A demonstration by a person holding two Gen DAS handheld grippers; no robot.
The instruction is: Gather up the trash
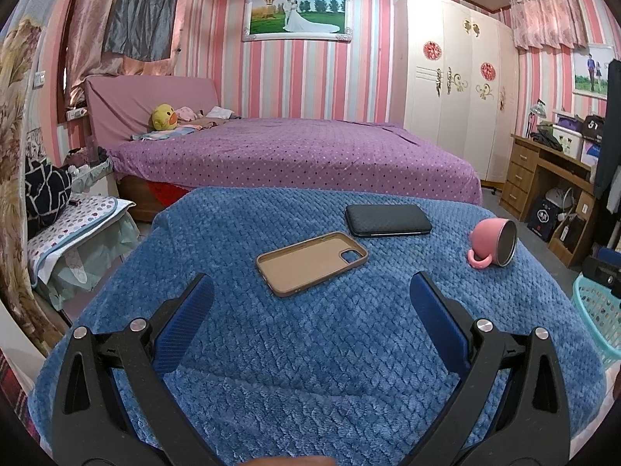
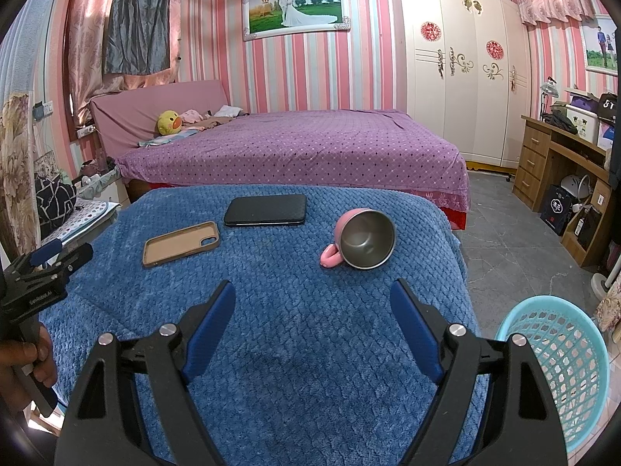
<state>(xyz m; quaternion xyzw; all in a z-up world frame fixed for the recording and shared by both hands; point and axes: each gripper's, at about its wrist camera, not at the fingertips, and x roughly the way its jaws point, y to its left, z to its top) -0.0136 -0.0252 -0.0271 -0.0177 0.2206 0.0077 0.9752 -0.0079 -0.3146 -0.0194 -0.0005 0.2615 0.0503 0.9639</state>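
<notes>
Two hand-held grippers hover level above a blue blanket (image 2: pixel 271 349) that covers a table, both aimed toward the purple bed (image 1: pixel 295 155) across the room. The left gripper (image 1: pixel 310 306) has its blue-padded jaws spread wide and holds nothing; a tan phone case (image 1: pixel 310 262) lies just ahead of its fingertips, a black phone (image 1: pixel 388 220) lies beyond that, and a pink cup (image 1: pixel 493 242) rests tipped on its side ahead and to its right. The right gripper (image 2: pixel 312 306) is likewise spread wide and empty, with the cup's steel mouth turned toward it just ahead and slightly right, and the case and phone ahead to its left. From the right wrist view, the left gripper shows at the far left edge, gripped by a hand (image 2: pixel 27 361) low at the blanket's near-left corner. The three items lie apart from one another. Bare blanket stretches between each gripper's jaws and out to the items. The blanket's right edge drops off close beside the right gripper, and a teal basket (image 2: pixel 559 372) stands on the floor just past that edge, low to the right. Grey floor (image 2: pixel 516 248) lies open beyond the basket toward a wooden desk (image 2: pixel 543 155).
</notes>
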